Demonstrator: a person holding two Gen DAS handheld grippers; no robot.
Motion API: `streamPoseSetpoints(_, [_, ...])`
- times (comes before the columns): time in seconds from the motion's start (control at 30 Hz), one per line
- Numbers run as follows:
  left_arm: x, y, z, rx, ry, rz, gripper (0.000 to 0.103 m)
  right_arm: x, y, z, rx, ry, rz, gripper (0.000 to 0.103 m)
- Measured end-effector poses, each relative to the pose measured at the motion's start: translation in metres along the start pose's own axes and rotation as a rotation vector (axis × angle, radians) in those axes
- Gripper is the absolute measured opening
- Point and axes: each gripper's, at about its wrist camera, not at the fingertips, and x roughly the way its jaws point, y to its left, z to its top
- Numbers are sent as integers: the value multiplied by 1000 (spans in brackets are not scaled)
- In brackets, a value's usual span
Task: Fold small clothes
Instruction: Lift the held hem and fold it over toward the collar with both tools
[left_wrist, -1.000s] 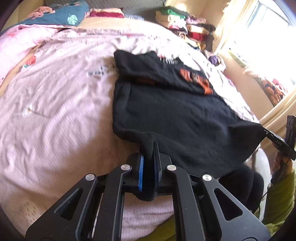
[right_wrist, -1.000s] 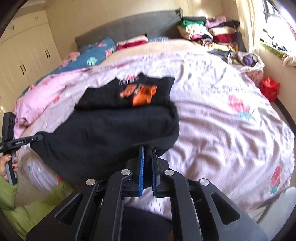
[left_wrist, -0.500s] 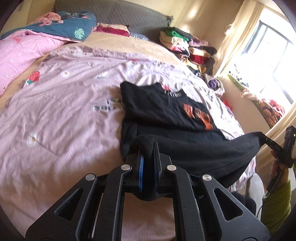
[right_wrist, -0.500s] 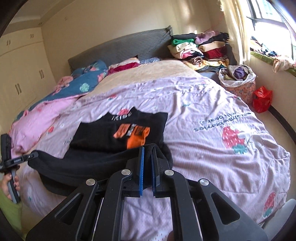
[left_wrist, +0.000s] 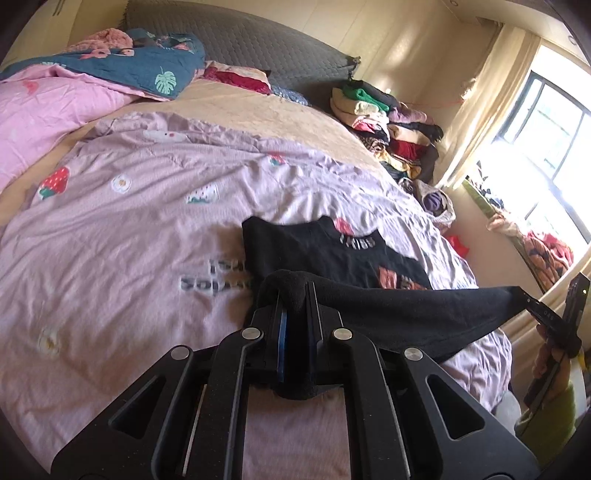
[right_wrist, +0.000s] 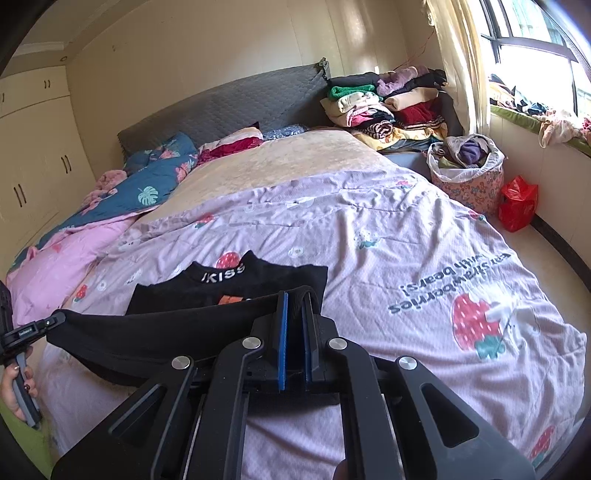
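Both tools, left tool (left_wrist: 295, 314) and right tool (right_wrist: 293, 317), are clamped on the black shirt's (left_wrist: 332, 254) hem, so uneven hands could skew your fold on the bed (left_wrist: 129, 221).

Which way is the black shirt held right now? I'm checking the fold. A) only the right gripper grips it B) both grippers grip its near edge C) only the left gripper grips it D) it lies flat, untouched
B: the left gripper and right gripper each clamp the shirt's edge, stretched between them.
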Motion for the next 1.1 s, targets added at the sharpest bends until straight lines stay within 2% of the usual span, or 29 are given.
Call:
streamPoseSetpoints(0.17, [25, 6, 18, -32, -4, 25, 2, 27, -2, 14, 12, 0, -9, 6])
streamPoseSetpoints(0.33, [57, 9, 29, -33, 14, 63, 3, 62, -4, 17, 20, 37, -36, 6])
streamPoseSetpoints(0.7, [103, 21, 29, -57, 67, 111, 3, 115, -12, 5, 34, 124, -76, 7])
streamPoseSetpoints(0.87, [109, 22, 26, -54, 80, 125, 6, 126, -10, 0, 14, 141, -102, 16])
streamPoseSetpoints(0.9, [110, 21, 25, -48, 81, 126, 8, 126, -9, -1, 6, 139, -103, 17])
streamPoseSetpoints(0.93, [109, 20, 25, -42, 82, 129, 11, 125, -8, -1, -5, 138, -108, 29])
streamPoseSetpoints(0.97, [107, 17, 25, -27, 76, 144, 24, 123, -7, -2, -14, 132, -111, 40])
streamPoseSetpoints(1.0, [104, 15, 25, -13, 65, 157, 36, 122, -6, -2, -18, 126, -109, 41])
streamPoseSetpoints(1.1, [96, 10, 27, 7, 44, 168, 40, 117, -1, -4, -49, 116, -99, 41])
